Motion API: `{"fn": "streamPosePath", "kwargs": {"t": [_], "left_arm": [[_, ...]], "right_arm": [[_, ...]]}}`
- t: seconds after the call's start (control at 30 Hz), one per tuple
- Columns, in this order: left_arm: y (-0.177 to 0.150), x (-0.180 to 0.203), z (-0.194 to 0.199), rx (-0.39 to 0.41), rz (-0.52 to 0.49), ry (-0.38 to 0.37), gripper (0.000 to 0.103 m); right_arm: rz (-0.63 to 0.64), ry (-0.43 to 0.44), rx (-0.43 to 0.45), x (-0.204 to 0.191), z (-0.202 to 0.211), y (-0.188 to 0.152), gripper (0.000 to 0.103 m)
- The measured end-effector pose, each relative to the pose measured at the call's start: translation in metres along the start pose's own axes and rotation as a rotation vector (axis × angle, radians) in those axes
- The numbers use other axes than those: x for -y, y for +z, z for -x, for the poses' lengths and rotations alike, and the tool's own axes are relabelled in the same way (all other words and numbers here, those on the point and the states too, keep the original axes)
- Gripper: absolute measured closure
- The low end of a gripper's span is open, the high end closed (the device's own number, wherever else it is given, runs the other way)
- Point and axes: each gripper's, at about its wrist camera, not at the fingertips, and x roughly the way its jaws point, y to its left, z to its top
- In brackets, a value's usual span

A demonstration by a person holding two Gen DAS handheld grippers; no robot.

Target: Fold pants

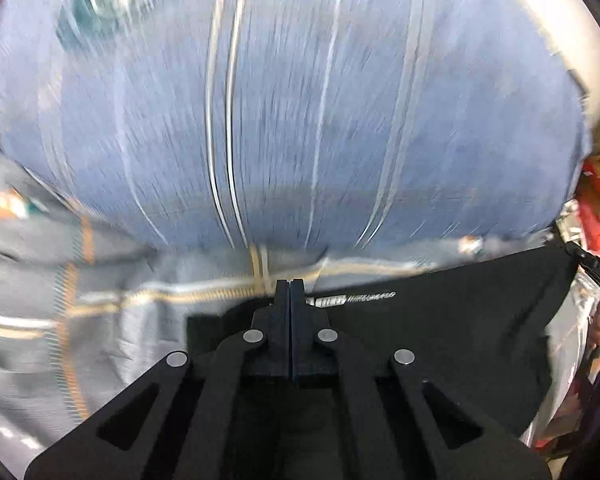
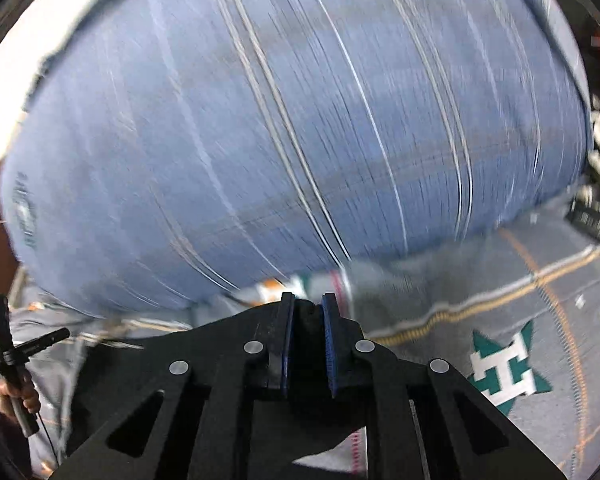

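Both grippers pinch the near edge of black pants over a blue striped sheet.

The left gripper (image 1: 290,286) is closed tight on the pants (image 1: 440,320); the right gripper (image 2: 307,304) is narrow, with black cloth bunched between its pads. The pants hang near, in front of the sheet (image 2: 300,120). The cloth looks soft, light and limp, so it likely sags; corners or hems give the surest hold.

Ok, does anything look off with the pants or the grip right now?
Nothing stands out. Black pants are bunched at both tools, left tool and right tool, over the grey quilt and blue striped cloth. Motion blur hides detail.
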Motion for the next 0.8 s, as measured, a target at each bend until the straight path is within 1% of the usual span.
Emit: {"fn": "streamPosePath", "kwargs": {"t": [0.03, 0.07, 0.13, 0.17, 0.23, 0.3, 0.4, 0.47, 0.5, 0.53, 0.57, 0.6, 0.63, 0.7, 0.77, 0.8], "left_arm": [[0.000, -0.003, 0.017, 0.042, 0.003, -0.020, 0.103], [-0.004, -0.004, 0.039, 0.082, 0.007, -0.040, 0.103], [-0.015, -0.009, 0.061, 0.114, -0.008, -0.049, 0.103], [-0.019, -0.007, 0.062, 0.116, -0.018, -0.041, 0.103], [-0.030, -0.014, 0.069, 0.096, -0.027, 0.000, 0.103], [-0.033, -0.031, 0.069, 0.076, 0.010, 0.021, 0.103], [-0.037, -0.075, 0.057, -0.033, 0.188, 0.054, 0.099], [-0.039, -0.091, 0.041, -0.080, 0.283, 0.039, 0.095], [-0.041, -0.090, 0.034, -0.094, 0.298, 0.031, 0.088], [-0.041, -0.089, 0.028, -0.109, 0.300, 0.034, 0.076], [-0.038, -0.086, 0.019, -0.127, 0.297, 0.050, 0.068], [-0.037, -0.081, 0.011, -0.140, 0.294, 0.068, 0.056], [-0.035, -0.074, 0.001, -0.146, 0.291, 0.081, 0.052], [-0.031, -0.069, -0.018, -0.173, 0.290, 0.096, 0.051], [-0.027, -0.064, -0.046, -0.246, 0.304, 0.100, 0.050], [-0.027, -0.062, -0.054, -0.269, 0.311, 0.103, 0.050]], "right_arm": [[0.005, 0.018, 0.032, -0.005, 0.015, 0.002, 0.091], [0.007, 0.029, 0.051, -0.009, 0.021, 0.004, 0.091], [0.014, 0.054, 0.100, -0.012, 0.051, -0.002, 0.091], [0.013, 0.061, 0.106, -0.012, 0.057, -0.005, 0.091], [-0.001, 0.060, 0.104, -0.008, 0.068, -0.018, 0.091], [-0.012, 0.038, 0.095, -0.004, 0.072, -0.029, 0.091], [-0.046, 0.038, 0.093, 0.001, 0.083, -0.047, 0.091], [-0.075, 0.060, 0.143, 0.000, 0.101, -0.062, 0.091], [-0.085, 0.071, 0.171, -0.002, 0.107, -0.070, 0.091], [-0.092, 0.074, 0.204, -0.004, 0.114, -0.080, 0.091], [-0.098, 0.070, 0.229, -0.005, 0.119, -0.089, 0.091], [-0.108, 0.060, 0.259, -0.007, 0.120, -0.101, 0.090], [-0.116, 0.055, 0.273, -0.007, 0.119, -0.108, 0.090], [-0.126, 0.038, 0.294, -0.006, 0.111, -0.123, 0.090], [-0.125, 0.041, 0.300, -0.004, 0.097, -0.134, 0.090], [-0.125, 0.053, 0.293, 0.001, 0.087, -0.139, 0.090]]}}
